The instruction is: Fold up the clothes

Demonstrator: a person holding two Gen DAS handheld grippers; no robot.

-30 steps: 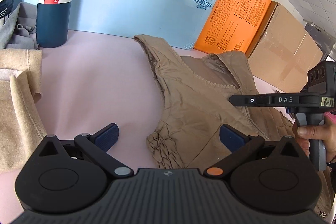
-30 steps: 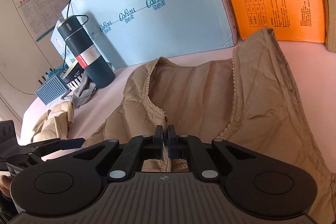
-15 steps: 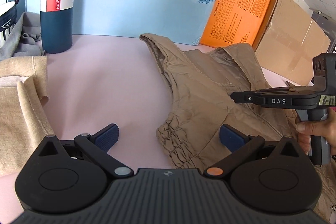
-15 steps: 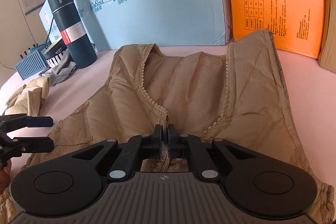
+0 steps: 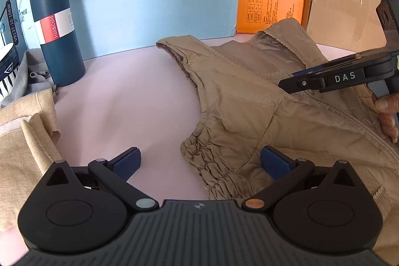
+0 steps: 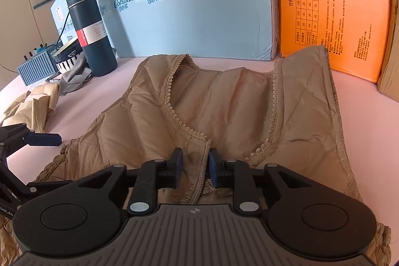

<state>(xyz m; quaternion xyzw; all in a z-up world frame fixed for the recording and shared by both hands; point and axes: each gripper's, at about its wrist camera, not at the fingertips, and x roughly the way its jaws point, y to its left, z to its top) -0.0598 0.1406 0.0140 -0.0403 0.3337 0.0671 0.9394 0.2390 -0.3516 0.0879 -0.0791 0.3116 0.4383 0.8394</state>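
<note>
A tan quilted sleeveless vest (image 5: pixel 251 101) lies flat on the pink table, neck toward the boxes; it also shows in the right wrist view (image 6: pixel 224 106). My left gripper (image 5: pixel 199 163) is open wide and empty, its right pad (image 5: pixel 274 162) over the vest's gathered armhole edge. My right gripper (image 6: pixel 193 167) stands partly open astride the vest's zipper top, its pads on either side of the zipper and a small gap between them. It shows in the left wrist view (image 5: pixel 299 81) over the vest's chest.
A dark blue thermos (image 5: pixel 53 21) stands at the back left by a light blue box (image 5: pixel 154 4). An orange box (image 6: pixel 334 9) and a cardboard box (image 5: pixel 341 6) line the back. A beige folded garment (image 5: pixel 22 141) and grey cloth (image 5: pixel 27 74) lie left.
My right gripper has opened and let go of the vest at the zipper. The vest has come down flat on the table. My left gripper stays open by the armhole.
</note>
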